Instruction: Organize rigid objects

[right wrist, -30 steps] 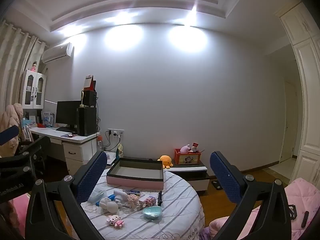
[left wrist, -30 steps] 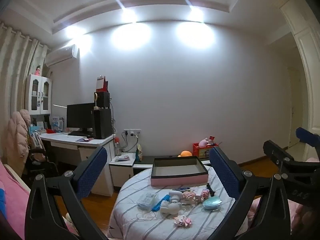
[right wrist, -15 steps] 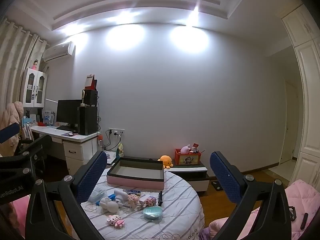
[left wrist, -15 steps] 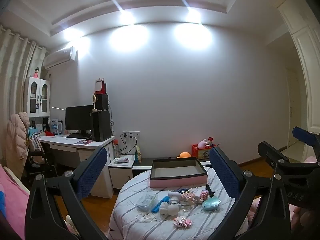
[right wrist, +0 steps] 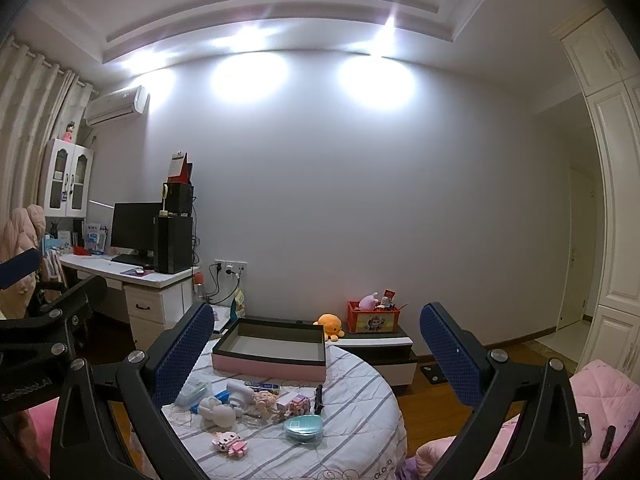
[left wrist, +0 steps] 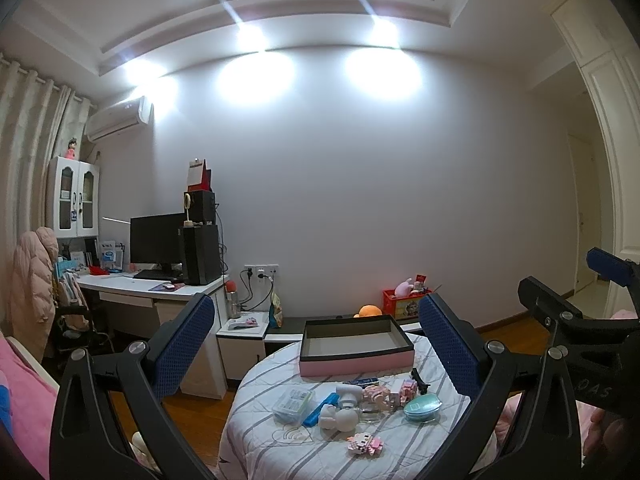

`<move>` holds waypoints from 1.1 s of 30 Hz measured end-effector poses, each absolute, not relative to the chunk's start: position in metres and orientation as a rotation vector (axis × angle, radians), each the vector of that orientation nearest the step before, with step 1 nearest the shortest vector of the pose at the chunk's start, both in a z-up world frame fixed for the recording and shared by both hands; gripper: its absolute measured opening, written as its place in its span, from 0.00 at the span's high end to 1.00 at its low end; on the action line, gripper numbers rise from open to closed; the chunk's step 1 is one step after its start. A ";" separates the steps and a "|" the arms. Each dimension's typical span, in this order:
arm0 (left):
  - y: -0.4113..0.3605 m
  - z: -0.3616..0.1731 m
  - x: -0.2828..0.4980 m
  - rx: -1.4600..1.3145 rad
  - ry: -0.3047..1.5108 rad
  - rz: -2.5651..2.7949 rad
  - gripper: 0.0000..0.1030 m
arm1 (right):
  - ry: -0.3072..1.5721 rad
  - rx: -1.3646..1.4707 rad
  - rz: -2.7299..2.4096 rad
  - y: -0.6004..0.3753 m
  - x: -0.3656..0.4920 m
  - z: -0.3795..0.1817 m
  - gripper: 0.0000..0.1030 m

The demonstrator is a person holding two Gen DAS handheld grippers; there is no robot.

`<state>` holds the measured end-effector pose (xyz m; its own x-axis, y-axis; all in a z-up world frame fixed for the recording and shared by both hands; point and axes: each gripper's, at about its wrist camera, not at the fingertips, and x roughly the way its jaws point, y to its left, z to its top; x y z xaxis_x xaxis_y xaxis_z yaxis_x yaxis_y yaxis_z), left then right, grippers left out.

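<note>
On the worktop (left wrist: 256,436), left view: toys (left wrist: 360,400) scattered before the empty box (left wrist: 356,356); left gripper (left wrist: 316,348) jaws apart, holding nothing. Right view: right gripper (right wrist: 316,350) jaws apart too; toys (right wrist: 256,404) look light, stiff, maybe fragile, so grip across bodies.

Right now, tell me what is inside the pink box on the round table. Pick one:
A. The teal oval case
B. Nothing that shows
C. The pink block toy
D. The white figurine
B: the pink box shows only its bare floor, while the teal oval case, the white figurine and the pink block toy all lie on the striped cloth of the round table in front of it.
</note>
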<state>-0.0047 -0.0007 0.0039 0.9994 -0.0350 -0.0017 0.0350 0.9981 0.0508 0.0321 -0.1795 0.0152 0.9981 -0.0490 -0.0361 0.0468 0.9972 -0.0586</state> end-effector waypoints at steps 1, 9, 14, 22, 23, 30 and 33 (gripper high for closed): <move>-0.001 0.003 -0.005 0.050 -0.001 -0.034 0.00 | 0.036 -0.058 -0.047 -0.180 0.032 0.015 0.00; 0.000 0.004 -0.008 0.055 -0.003 -0.037 0.00 | 0.031 -0.056 -0.054 -0.180 0.029 0.016 0.00; 0.000 0.005 -0.010 0.054 -0.005 -0.036 0.00 | 0.029 -0.056 -0.056 -0.180 0.030 0.014 0.00; -0.002 0.005 -0.009 0.056 -0.002 -0.037 0.00 | 0.023 -0.058 -0.060 -0.180 0.031 0.013 0.00; -0.002 0.006 -0.009 0.058 0.000 -0.037 0.00 | 0.024 -0.058 -0.060 -0.180 0.031 0.013 0.00; -0.002 0.008 -0.010 0.062 0.000 -0.039 0.00 | 0.019 -0.054 -0.062 -0.180 0.030 0.013 0.00; -0.002 0.010 -0.010 0.066 0.002 -0.040 0.00 | 0.019 -0.054 -0.063 -0.180 0.031 0.013 0.00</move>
